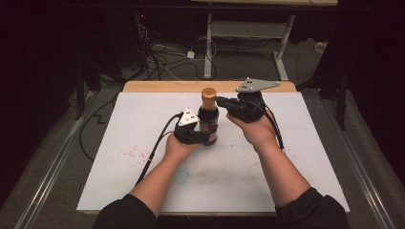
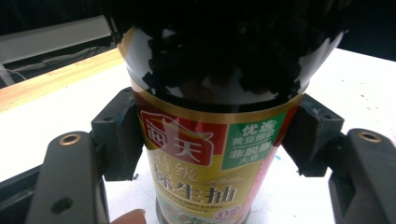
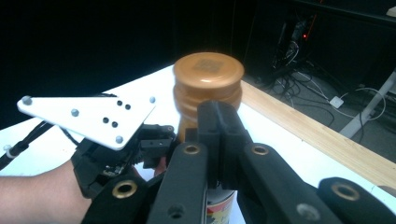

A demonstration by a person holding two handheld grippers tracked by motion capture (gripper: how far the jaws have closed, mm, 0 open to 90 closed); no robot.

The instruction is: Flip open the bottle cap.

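Note:
A dark soy sauce bottle (image 1: 208, 116) with a golden-brown cap (image 1: 208, 94) stands upright at the middle of the white table (image 1: 143, 109). My left gripper (image 1: 208, 137) is shut on the bottle's lower body; in the left gripper view its two pads press the sides of the red and gold label (image 2: 205, 158). My right gripper (image 1: 220, 101) is shut with nothing between its jaws. Its tips sit right beside the cap (image 3: 208, 74) at neck height; whether they touch it I cannot tell. The right gripper view also shows the left gripper's white plate (image 3: 93, 116).
The table's far edge is a bare wooden strip (image 1: 157, 86). Red speckles (image 1: 131, 153) mark the white surface at the left, and a faint blue smudge (image 1: 182, 176) lies near the front. Cables (image 1: 157, 57) and a white desk frame (image 1: 248, 33) stand on the floor beyond.

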